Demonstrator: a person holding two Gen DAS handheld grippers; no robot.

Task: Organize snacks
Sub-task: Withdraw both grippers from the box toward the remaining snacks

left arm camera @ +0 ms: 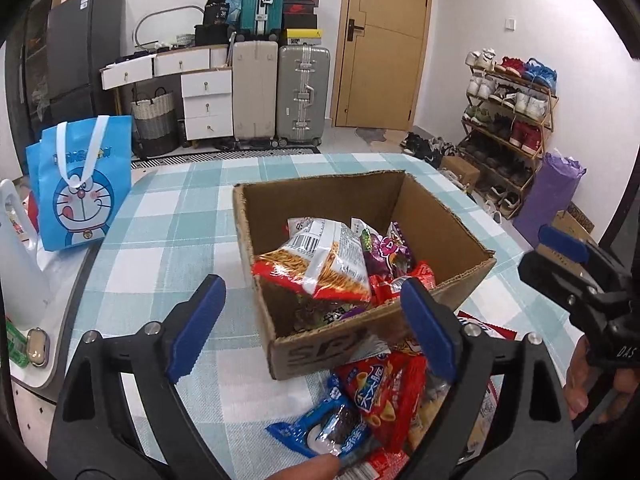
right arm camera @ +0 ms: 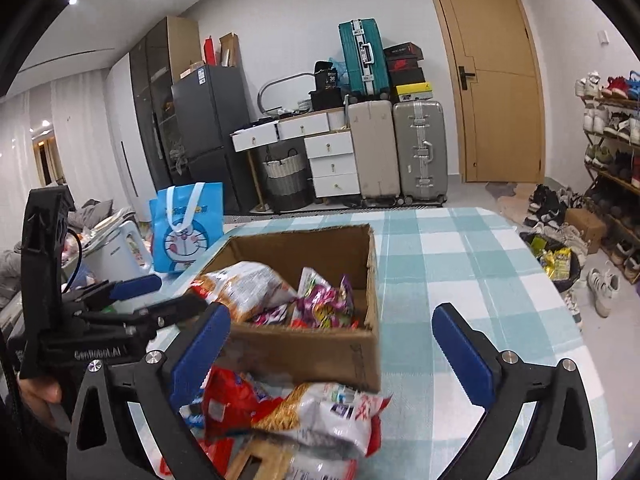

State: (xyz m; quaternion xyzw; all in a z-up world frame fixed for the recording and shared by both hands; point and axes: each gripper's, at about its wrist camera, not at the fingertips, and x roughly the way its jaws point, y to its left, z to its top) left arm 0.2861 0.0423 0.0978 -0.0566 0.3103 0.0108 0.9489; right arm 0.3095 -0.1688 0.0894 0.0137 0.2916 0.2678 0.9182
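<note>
A cardboard box [left arm camera: 440, 216] stands on the checked tablecloth and holds several snack packets, a red-and-white one [left arm camera: 320, 260] on top; the box also shows in the right wrist view [right arm camera: 320, 352]. A heap of loose snack packets [left arm camera: 376, 400] lies on the cloth in front of the box, and it shows in the right wrist view too [right arm camera: 304, 416]. My left gripper [left arm camera: 316, 328] is open and empty above the box's near wall. My right gripper [right arm camera: 332, 344] is open and empty above the heap's right side. Each gripper shows at the edge of the other's view.
A blue Doraemon bag [left arm camera: 80, 184] stands at the table's left edge beside a white kettle [right arm camera: 120, 252]. Suitcases [left arm camera: 280, 92], white drawers and a shoe rack [left arm camera: 508, 120] stand beyond the table. The checked tablecloth [right arm camera: 460, 264] stretches right of the box.
</note>
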